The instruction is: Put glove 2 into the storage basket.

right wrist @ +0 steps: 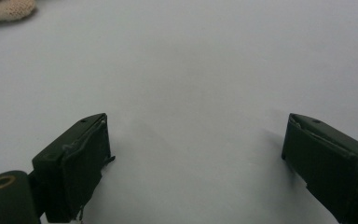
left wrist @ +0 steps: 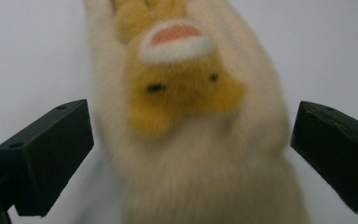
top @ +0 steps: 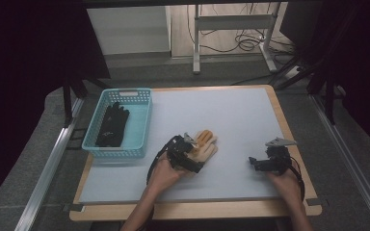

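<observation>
The left tongs (left wrist: 191, 154) are standing wide open astride the cream fleece glove (left wrist: 200, 154), pads not pressing it. The right tongs (right wrist: 196, 163) are gaping over bare counter (right wrist: 191, 70) near the front right corner, holding nothing. The glove is lying mid-counter toward the front edge, right of the blue basket (top: 139, 126) holding a black glove (top: 112, 125). It looks soft, light and floppy; pinching the cuff should be safest.

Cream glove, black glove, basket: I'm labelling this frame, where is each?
cream glove (top: 207, 147), high view, on its back.
black glove (top: 112, 126), high view, on its palm.
basket (top: 127, 91), high view, on its far rim.
</observation>
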Demonstrator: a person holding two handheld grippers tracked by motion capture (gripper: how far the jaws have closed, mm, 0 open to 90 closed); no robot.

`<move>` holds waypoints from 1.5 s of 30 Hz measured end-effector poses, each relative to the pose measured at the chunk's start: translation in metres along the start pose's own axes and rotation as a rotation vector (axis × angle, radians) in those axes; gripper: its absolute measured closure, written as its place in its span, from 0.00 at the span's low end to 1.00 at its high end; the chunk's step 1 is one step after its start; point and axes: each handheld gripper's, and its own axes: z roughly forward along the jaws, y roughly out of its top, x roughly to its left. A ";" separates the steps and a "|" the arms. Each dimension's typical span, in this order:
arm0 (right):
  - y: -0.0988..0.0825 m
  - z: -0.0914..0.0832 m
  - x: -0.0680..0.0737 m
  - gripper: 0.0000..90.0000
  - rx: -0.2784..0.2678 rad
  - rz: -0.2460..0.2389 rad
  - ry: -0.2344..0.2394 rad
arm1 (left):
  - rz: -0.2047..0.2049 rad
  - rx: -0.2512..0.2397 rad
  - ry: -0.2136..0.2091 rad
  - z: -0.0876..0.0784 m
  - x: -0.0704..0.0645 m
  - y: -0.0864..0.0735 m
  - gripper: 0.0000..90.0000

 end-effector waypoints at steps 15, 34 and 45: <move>0.000 0.000 0.000 0.08 -0.001 -0.001 0.000 | -0.024 0.040 0.051 0.002 -0.006 0.001 0.54; 0.000 0.000 0.000 0.08 -0.001 -0.001 0.000 | -0.172 -0.043 0.138 -0.071 0.049 0.015 0.60; 0.000 0.000 0.000 0.08 -0.002 0.000 0.002 | -0.336 -0.086 0.308 -0.146 0.133 0.002 0.59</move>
